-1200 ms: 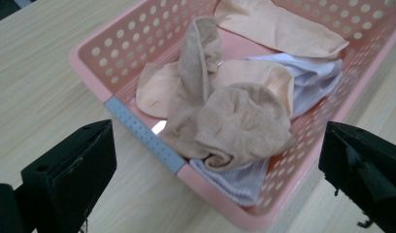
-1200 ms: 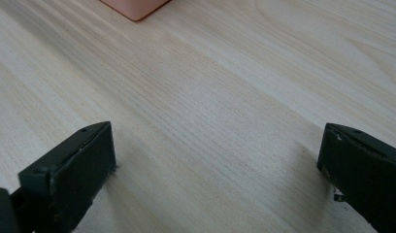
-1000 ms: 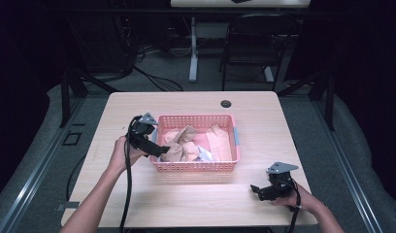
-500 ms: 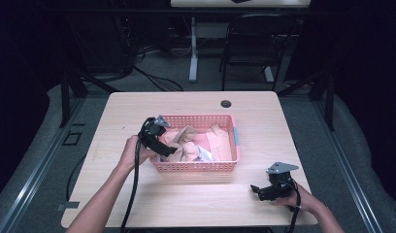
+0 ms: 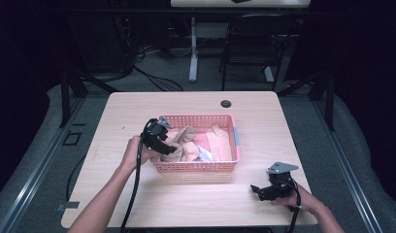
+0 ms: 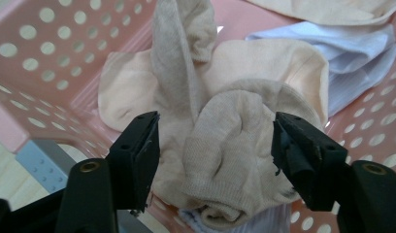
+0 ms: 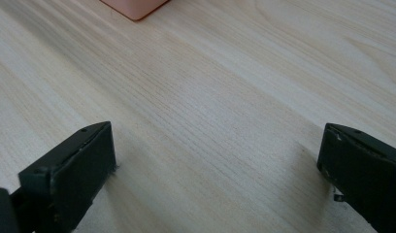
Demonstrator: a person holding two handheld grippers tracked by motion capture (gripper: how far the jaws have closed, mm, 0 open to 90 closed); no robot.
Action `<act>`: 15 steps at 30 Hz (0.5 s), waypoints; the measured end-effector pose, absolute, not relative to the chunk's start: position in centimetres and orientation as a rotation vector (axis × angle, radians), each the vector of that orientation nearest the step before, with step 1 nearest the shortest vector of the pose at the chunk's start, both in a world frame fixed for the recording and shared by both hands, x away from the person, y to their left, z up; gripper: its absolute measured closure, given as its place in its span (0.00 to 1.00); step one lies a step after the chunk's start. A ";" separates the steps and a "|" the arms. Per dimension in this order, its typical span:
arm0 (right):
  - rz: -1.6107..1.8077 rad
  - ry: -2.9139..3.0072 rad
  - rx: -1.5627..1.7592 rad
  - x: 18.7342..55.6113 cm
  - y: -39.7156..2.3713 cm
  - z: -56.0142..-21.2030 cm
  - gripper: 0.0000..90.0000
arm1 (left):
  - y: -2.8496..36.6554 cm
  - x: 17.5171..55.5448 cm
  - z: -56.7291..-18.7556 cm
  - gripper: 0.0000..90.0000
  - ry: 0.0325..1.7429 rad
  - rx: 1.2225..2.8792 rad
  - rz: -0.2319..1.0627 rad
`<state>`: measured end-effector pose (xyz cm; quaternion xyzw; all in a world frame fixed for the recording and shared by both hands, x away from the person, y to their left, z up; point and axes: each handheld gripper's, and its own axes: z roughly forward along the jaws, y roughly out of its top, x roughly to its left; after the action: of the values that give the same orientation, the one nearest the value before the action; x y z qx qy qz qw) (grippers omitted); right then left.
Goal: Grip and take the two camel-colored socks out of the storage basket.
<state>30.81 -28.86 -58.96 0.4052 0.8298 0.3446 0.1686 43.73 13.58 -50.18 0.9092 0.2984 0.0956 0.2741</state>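
Observation:
A pink perforated basket [image 5: 196, 167] stands mid-table and holds several socks. My left gripper [image 5: 170, 148] reaches over its left rim, down among them. In the left gripper view its jaws straddle a bunched beige sock [image 6: 230, 150]. My left gripper [image 6: 215, 145] has just been closing on it: the right pad is at the sock's side and a small gap remains at the left pad. A peach sock [image 6: 283, 63] and a white one [image 6: 361, 53] lie behind. My right gripper [image 5: 256, 189] rests near the table's front right, and in its own view my right gripper [image 7: 215, 165] is open over bare wood.
A black round grommet [image 5: 226, 103] sits in the table's far middle. One corner of the basket [image 7: 135, 7] shows at the top of the right gripper view. A chair [image 5: 254, 48] and a second table's leg stand beyond the far edge.
The left hand has carried its gripper right and down, from beside the basket's left rim into the socks. Its jaws stand narrower. The right gripper has stayed put.

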 end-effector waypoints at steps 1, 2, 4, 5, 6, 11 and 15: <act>0.981 2.359 1.152 30.8 -28.9 -59.0 0.00 | 13.6 43.7 -50.4 0.41 0.808 2.454 0.257; 0.980 2.360 1.153 30.8 -28.9 -59.0 0.00 | 13.6 43.7 -50.5 0.41 0.815 2.459 0.256; 0.977 2.361 1.149 30.8 -28.9 -59.0 0.00 | 13.6 43.7 -50.7 0.42 0.828 2.461 0.255; 0.978 2.361 1.150 30.8 -28.9 -59.0 0.00 | 13.7 43.7 -50.8 0.44 0.834 2.462 0.246; 0.973 2.365 1.147 30.8 -28.9 -58.9 0.00 | 13.7 43.7 -50.8 0.45 0.834 2.462 0.246; 0.972 2.365 1.147 30.8 -28.9 -58.9 0.00 | 13.8 43.6 -51.0 0.55 0.857 2.476 0.232; 0.978 2.361 1.150 30.8 -28.9 -59.0 0.00 | 13.8 43.6 -51.1 0.65 0.867 2.487 0.235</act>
<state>30.81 -28.89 -58.96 0.4045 0.8305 0.3438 0.1687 43.55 13.76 -51.07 0.9116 0.3177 0.0863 0.2464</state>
